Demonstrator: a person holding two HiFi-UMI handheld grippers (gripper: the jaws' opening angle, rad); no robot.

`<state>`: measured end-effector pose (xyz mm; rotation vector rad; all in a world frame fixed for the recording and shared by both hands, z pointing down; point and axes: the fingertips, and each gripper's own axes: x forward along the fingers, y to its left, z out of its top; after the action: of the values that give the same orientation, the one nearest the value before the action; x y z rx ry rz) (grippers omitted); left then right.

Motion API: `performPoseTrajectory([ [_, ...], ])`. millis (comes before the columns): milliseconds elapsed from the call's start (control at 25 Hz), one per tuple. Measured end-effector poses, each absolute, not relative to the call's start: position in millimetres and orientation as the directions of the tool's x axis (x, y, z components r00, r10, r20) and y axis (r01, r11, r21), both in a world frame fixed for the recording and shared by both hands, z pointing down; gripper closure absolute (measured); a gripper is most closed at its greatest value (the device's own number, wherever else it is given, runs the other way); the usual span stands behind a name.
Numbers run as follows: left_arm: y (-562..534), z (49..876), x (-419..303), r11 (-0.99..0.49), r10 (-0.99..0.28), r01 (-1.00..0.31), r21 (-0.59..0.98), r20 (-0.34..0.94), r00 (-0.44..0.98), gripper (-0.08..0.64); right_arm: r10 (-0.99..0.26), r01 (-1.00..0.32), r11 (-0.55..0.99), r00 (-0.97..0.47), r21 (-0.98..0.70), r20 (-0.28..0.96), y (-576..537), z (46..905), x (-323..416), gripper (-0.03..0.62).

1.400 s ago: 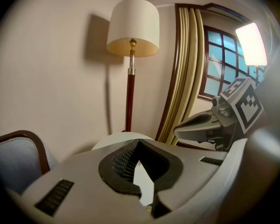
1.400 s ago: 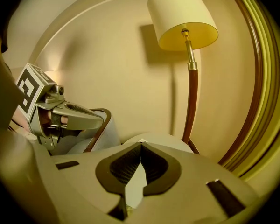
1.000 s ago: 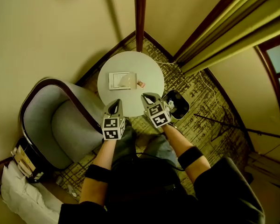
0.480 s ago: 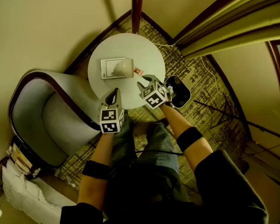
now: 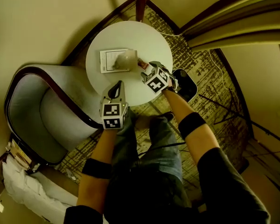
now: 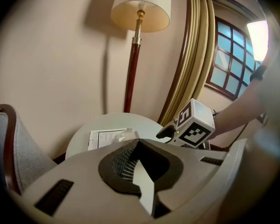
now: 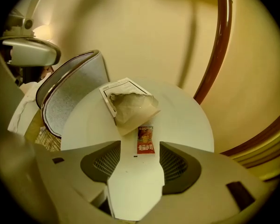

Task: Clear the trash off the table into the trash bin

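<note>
On the round white table (image 5: 149, 41) lie a small red sauce packet (image 5: 141, 65), a crumpled clear wrapper (image 5: 126, 58) and a printed sheet (image 5: 107, 60) under it. My right gripper (image 5: 147, 69) hangs over the table just short of the packet. Its jaws have just been opening and now stand wide. In the right gripper view the sauce packet (image 7: 145, 140) lies flat in line with the gap of the right gripper (image 7: 139, 160), and neither pad touches it. My left gripper (image 5: 118, 85) is shut and empty at the table's near edge, and the left gripper (image 6: 136, 147) points across the table.
A black trash bin (image 5: 185, 84) stands on the patterned carpet right of the table. A grey armchair (image 5: 42, 120) sits to the left. A floor lamp pole (image 5: 141, 1) rises behind the table, with curtains (image 5: 233, 27) at the right.
Both grippers have come down toward the table. The right one has moved forward over it to the sauce packet, and its jaws have gone from nearly shut to wide.
</note>
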<state>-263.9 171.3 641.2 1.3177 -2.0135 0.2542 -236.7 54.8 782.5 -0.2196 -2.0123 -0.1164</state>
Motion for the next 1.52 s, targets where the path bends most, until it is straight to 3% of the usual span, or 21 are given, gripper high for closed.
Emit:
performPoseTrajectory([
  [520,174,659,-271,0.482,-0.704,-0.853,0.201,0.669,-0.240,0.556,0.148,0.279,0.959,-0.342,-0.050,0.928,49,835,-246,0.315],
  [800,181,666,-271,0.493,-0.688,-0.847,0.200,0.685,-0.239,0.556,0.196,0.304,0.948,-0.326,-0.094,0.925,55,836,-247,0.394],
  [1200,179,666,-265,0.496,-0.688,-0.844,0.203,0.685,-0.240,0.555,0.194,0.259,0.960,-0.322,-0.111,0.926,54,836,-238,0.424],
  [1320,179,666,-265,0.499,-0.688,-0.842,0.206,0.685,-0.240,0.555,0.166,0.237,0.968,-0.353,-0.084,0.921,49,829,-241,0.497],
  [1520,182,667,-258,0.504,-0.684,-0.837,0.212,0.690,-0.237,0.555,0.155,0.234,0.970,-0.369,-0.069,0.916,47,822,-239,0.542],
])
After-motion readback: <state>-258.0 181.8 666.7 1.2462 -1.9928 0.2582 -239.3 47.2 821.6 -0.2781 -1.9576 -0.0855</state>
